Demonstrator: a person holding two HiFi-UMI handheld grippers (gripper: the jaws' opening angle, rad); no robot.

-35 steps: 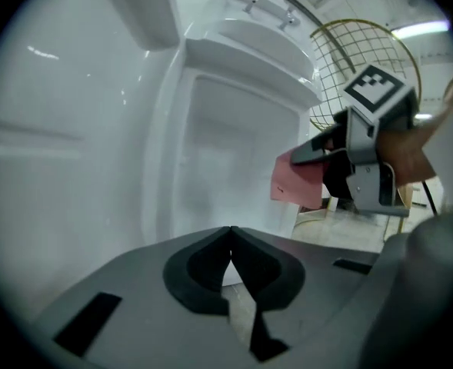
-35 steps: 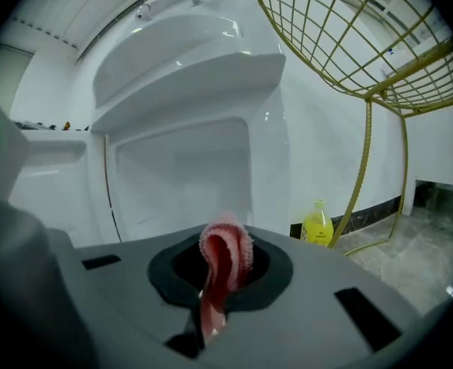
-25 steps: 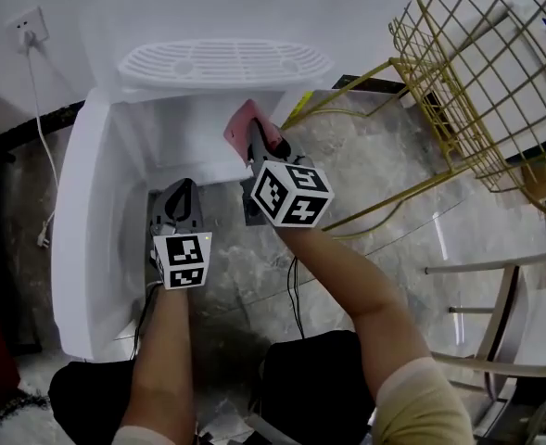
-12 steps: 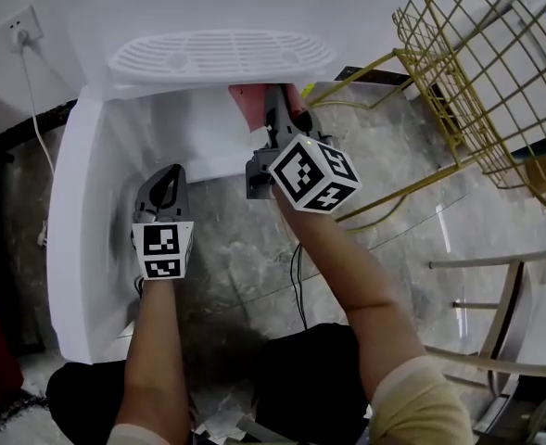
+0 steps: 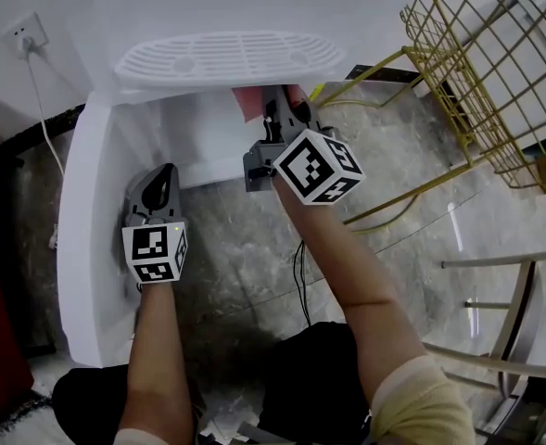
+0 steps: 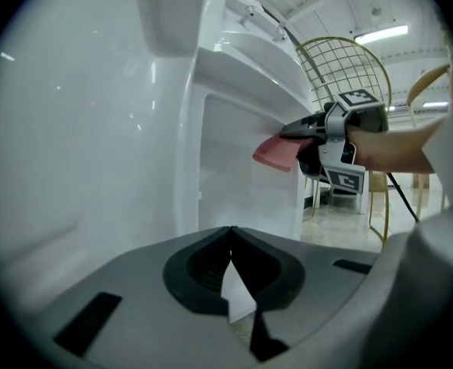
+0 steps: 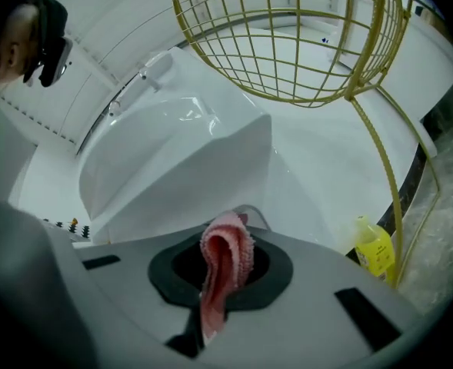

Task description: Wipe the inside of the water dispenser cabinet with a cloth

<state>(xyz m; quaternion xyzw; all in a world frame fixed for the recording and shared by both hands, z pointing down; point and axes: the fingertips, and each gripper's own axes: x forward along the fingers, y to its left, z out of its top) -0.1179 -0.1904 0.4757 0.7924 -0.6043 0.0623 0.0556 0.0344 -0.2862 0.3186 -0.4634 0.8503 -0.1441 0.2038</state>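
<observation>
Risk: my right tool (image 5: 277, 119) is clamped on only a narrow fold of the pink cloth (image 5: 247, 102), upper centre of the frame at the top edge of the cabinet (image 5: 198, 142) opening, so a hard rub could drag the cloth free, or the tool body could knock the drip tray (image 5: 222, 58) overhang. My right forearm (image 5: 347, 258) reaches forward from lower right, tool aimed into the opening; left tool (image 5: 164, 176), jaws together on nothing, hangs centre left beside the open door (image 5: 78, 239).
</observation>
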